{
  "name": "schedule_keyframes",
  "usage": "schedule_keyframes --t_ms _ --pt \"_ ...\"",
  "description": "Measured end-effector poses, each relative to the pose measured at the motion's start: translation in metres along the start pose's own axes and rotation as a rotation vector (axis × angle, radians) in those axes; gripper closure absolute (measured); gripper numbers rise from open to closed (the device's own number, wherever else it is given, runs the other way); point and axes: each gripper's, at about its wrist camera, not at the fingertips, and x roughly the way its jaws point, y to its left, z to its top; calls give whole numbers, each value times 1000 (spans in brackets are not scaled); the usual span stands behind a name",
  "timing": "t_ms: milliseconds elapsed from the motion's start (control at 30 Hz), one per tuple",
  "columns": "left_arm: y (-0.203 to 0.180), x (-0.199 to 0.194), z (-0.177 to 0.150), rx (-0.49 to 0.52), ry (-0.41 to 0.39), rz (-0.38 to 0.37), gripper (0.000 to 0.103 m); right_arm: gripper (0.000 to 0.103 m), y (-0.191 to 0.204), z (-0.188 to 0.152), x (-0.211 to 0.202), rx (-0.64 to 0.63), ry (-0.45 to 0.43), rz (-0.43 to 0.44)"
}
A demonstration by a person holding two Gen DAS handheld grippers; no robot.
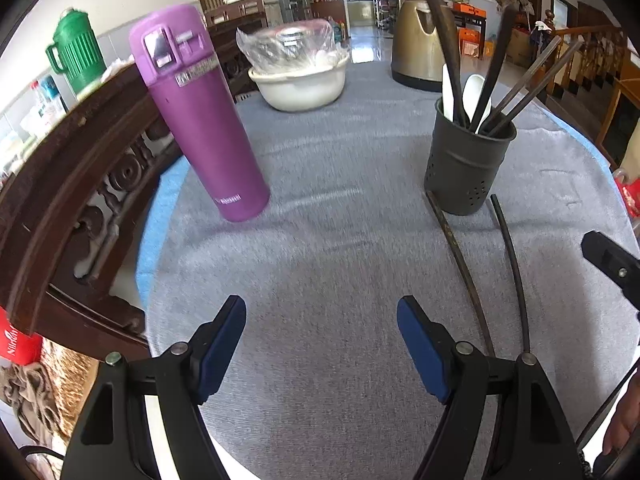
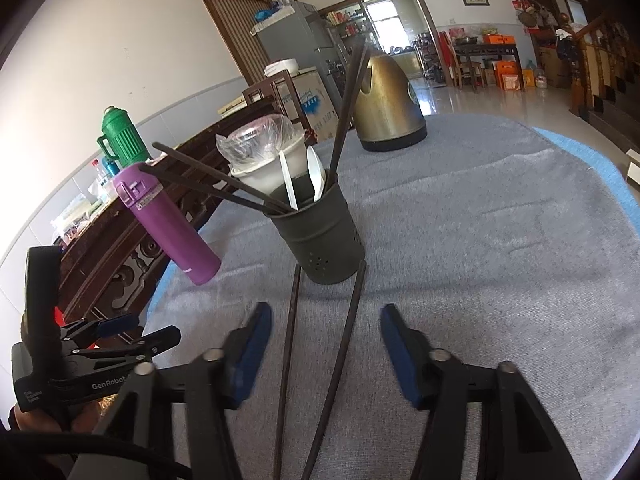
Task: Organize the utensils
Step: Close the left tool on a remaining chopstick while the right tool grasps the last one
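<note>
Right hand-held gripper [image 2: 324, 344] gapes around two loose chopsticks [image 2: 340, 352]; left hand-held gripper [image 1: 322, 336] wide, empty.

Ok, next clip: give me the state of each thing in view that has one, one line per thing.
left gripper: open, empty, over bare cloth.
right gripper: open, straddling the loose chopsticks, pads not touching.
loose chopsticks: lying flat on the cloth, tips near the holder.
utensil holder: upright, holding chopsticks and white spoons.
purple flask: upright, lid shut.
kettle: upright, lid down.
white basin: contents wrapped in plastic.
</note>
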Motion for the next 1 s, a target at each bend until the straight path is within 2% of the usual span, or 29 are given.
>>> schedule_keyframes --t_ms 100,267,367,500,700,833,1000 --pt "2 11 -2 -28 35 -37 24 64 -2 -1 10 5 40 -12" --pt "1 28 -6 -71 105 -126 25 64 -8 -4 26 30 101 -33" --pt "-3 36 -6 -90 133 -163 26 67 -9 -7 38 40 147 -31" --pt "-11 45 -3 -92 158 -215 45 77 -8 -13 56 43 212 -33" --pt "-25 52 3 -89 176 -279 60 86 -4 -24 70 19 270 -45" --pt "-35 58 8 -89 199 -334 64 93 -5 -28 75 11 292 -59" --pt "-52 66 12 -67 229 -381 64 93 -8 -28 72 3 289 -83"
